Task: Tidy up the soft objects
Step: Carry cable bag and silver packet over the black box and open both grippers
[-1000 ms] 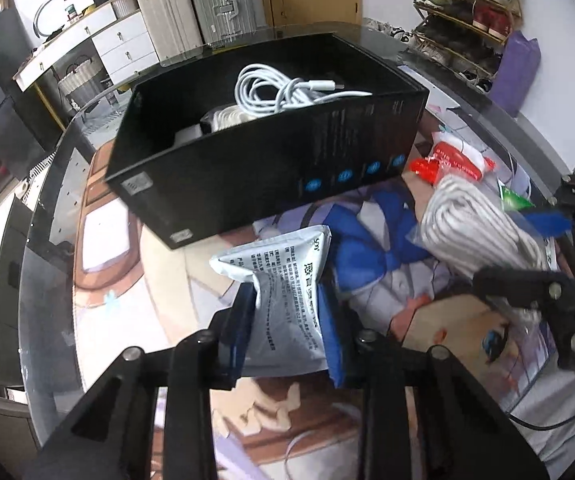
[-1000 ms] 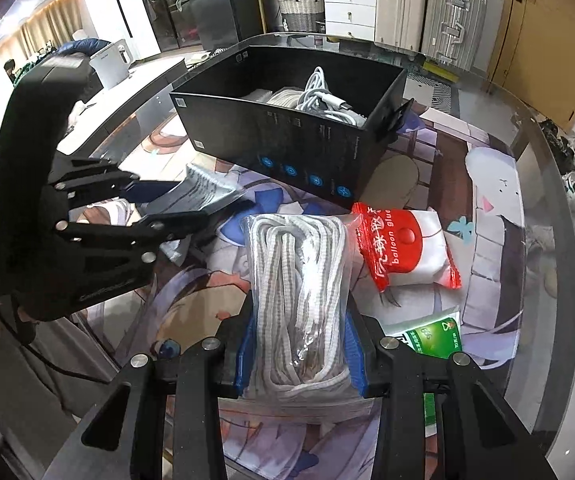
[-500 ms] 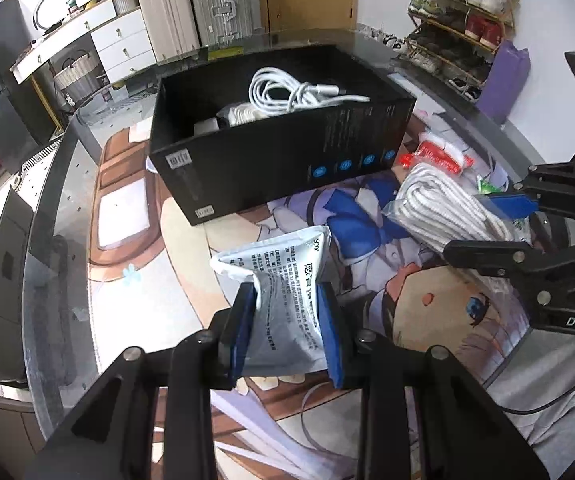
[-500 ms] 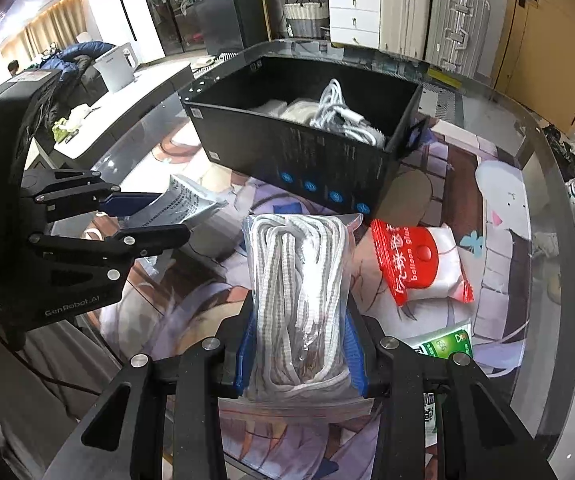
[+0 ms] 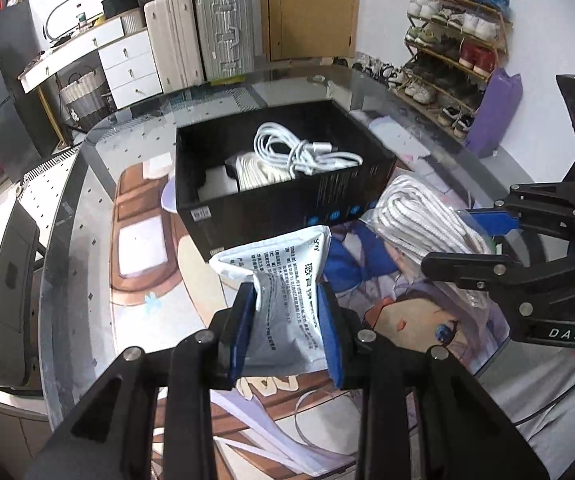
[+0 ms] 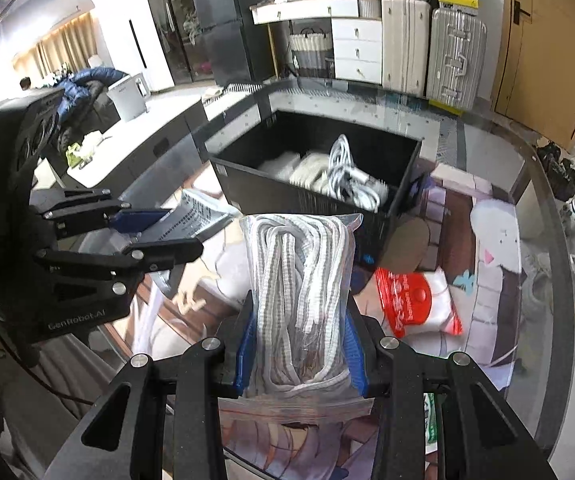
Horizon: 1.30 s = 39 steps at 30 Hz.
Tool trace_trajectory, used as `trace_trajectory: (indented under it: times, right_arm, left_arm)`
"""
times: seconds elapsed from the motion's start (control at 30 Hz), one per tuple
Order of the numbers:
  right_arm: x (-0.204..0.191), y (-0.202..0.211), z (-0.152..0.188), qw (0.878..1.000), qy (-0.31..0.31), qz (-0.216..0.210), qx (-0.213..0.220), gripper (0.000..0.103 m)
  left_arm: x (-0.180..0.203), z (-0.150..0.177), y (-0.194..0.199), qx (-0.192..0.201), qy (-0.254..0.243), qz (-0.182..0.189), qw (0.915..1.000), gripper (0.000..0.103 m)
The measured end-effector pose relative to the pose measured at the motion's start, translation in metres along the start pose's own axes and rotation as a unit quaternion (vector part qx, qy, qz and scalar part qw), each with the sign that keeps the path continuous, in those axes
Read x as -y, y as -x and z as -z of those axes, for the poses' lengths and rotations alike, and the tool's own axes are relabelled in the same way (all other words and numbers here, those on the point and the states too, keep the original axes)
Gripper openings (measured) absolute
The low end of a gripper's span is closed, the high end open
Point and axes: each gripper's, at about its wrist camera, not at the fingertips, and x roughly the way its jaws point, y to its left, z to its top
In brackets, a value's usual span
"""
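Transport step, I'd say: left tool is clamped on a white printed pouch at lower centre, right tool grips a bagged rope bundle. Both hang short of the black box mid-frame; next they need lifting over its near wall.

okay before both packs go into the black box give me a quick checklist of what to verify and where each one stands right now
1. Left claw shut on the grey printed pouch: ok.
2. Right claw shut on the bagged white cord: ok.
3. Black box open on top: ok.
4. Free room beside the white cable inside: cannot tell.
5. Both packs over the box: not ok, both short of it.
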Motion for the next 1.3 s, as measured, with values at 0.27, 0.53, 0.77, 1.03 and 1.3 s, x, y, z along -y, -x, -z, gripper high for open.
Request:
trace_trajectory:
  times: [0.27, 0.53, 0.77, 1.03, 1.3]
  right_arm:
    - [-0.003, 0.02, -0.022, 0.999, -0.003, 0.017, 0.05, 0.038]
    - [0.001, 0.024, -0.056, 0.993, -0.02, 0.054, 0.098, 0.038]
    - [0.007, 0.008, -0.085, 0.99, -0.025, 0.068, 0.119, 0.038]
    - [0.018, -0.024, -0.102, 0.993, -0.014, 0.08, 0.09, 0.038]
    - [0.028, -0.053, -0.113, 0.994, -0.03, 0.077, 0.07, 0.038]
  left_arm:
    - [-0.007, -0.02, 0.017, 0.038, 0.013, -0.009, 0.9991, 0.03]
    - [-0.027, -0.051, 0.02, 0.089, 0.043, -0.036, 0.9944, 0.03]
    - [-0.046, -0.076, -0.004, 0.107, 0.087, -0.041, 0.9896, 0.03]
    - [-0.043, -0.09, -0.034, 0.096, 0.101, -0.032, 0.9897, 0.03]
    - [-0.058, -0.09, -0.071, 0.054, 0.127, -0.022, 0.9901, 0.03]
